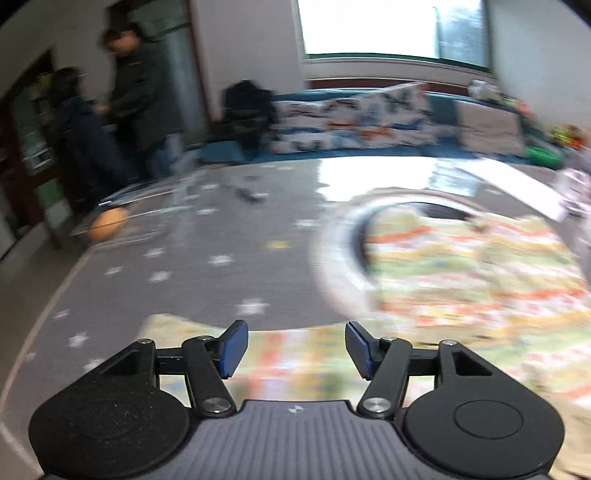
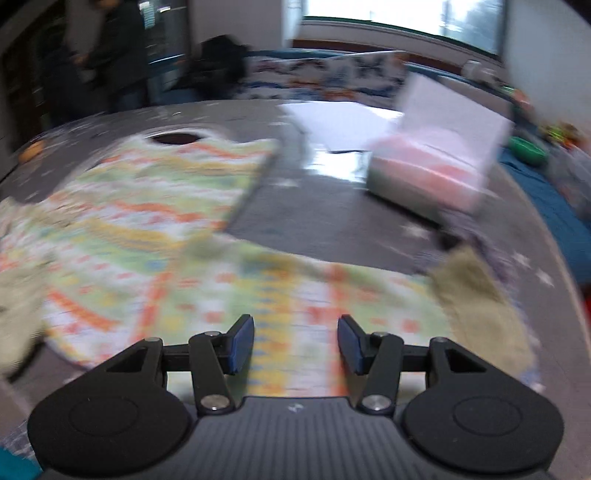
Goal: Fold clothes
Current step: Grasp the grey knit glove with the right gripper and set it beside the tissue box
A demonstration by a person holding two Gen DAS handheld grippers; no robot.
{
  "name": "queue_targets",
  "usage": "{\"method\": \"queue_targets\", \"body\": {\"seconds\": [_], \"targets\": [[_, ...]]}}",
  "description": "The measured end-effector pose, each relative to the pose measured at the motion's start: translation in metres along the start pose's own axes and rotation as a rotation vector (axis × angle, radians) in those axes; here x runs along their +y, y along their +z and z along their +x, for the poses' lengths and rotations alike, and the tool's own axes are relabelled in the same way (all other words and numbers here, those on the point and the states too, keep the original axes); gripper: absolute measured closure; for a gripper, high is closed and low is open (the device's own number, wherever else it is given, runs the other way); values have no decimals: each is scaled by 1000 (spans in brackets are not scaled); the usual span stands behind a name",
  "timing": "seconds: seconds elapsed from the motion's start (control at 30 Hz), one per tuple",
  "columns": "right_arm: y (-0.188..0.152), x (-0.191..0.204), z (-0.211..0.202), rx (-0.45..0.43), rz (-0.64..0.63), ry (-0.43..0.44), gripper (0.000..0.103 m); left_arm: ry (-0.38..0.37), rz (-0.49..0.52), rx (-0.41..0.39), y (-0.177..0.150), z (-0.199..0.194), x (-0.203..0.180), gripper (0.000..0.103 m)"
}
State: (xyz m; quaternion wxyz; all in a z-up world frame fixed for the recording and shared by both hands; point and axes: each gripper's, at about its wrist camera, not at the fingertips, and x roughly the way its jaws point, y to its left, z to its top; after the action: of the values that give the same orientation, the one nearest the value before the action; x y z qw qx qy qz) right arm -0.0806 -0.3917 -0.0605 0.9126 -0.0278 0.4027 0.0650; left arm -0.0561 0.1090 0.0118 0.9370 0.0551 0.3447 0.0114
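Two grippers hover over one patterned garment (image 2: 155,229) spread on a grey table (image 1: 207,280) with white stars. The left gripper (image 1: 296,349) has its blue pads (image 1: 233,349) apart with nothing between them; the garment's edge lies below and beyond. The right gripper (image 2: 296,343) also stands with its two pads (image 2: 242,343) apart, empty, above the cloth. The garment is one piece, printed in bands of orange, yellow and green on white, with a dark neck opening (image 2: 173,138) at its far end and a sleeve reaching toward the right edge of the table, ending in an olive cuff (image 2: 476,299). One white box (image 2: 432,173) holding something pink sits on the table beyond the garment, well apart from it, with one white sheet (image 2: 343,123) behind it. One orange round thing (image 1: 107,227) lies near the table's far left edge. Two people (image 1: 122,99) stand in the background at left, blurred. One bed with a printed quilt (image 1: 351,118) lies past the table, under one bright window (image 1: 391,26).
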Motion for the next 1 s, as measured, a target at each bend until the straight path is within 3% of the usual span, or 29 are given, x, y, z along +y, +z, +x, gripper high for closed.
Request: {"method": "queue_targets", "body": {"seconds": [0.1, 0.37, 0.53, 0.67, 0.83, 0.93, 0.97, 1.0], "targets": [[-1, -21, -4, -17, 54, -48, 51, -76, 59, -5, 0, -2, -37, 39], [-14, -53, -41, -64, 134, -78, 52, -214, 164, 35, -9, 8, -106, 39], [-2, -92, -52, -122, 206, -180, 53, -223, 194, 62, -15, 14, -125, 39], [1, -126, -45, -112, 272, -244, 54, -214, 196, 78, -18, 17, -125, 39], [-3, -135, -19, -56, 322, -139, 54, -201, 196, 92, -19, 20, -125, 38], [-4, -125, -7, -42, 285, -127, 69, -189, 203, 97, -20, 21, -126, 36], [-3, -123, -5, -47, 268, -131, 84, -187, 202, 101, -20, 21, -126, 36], [-1, -123, -5, -53, 254, -155, 88, -185, 202, 104, -20, 22, -126, 36]]}}
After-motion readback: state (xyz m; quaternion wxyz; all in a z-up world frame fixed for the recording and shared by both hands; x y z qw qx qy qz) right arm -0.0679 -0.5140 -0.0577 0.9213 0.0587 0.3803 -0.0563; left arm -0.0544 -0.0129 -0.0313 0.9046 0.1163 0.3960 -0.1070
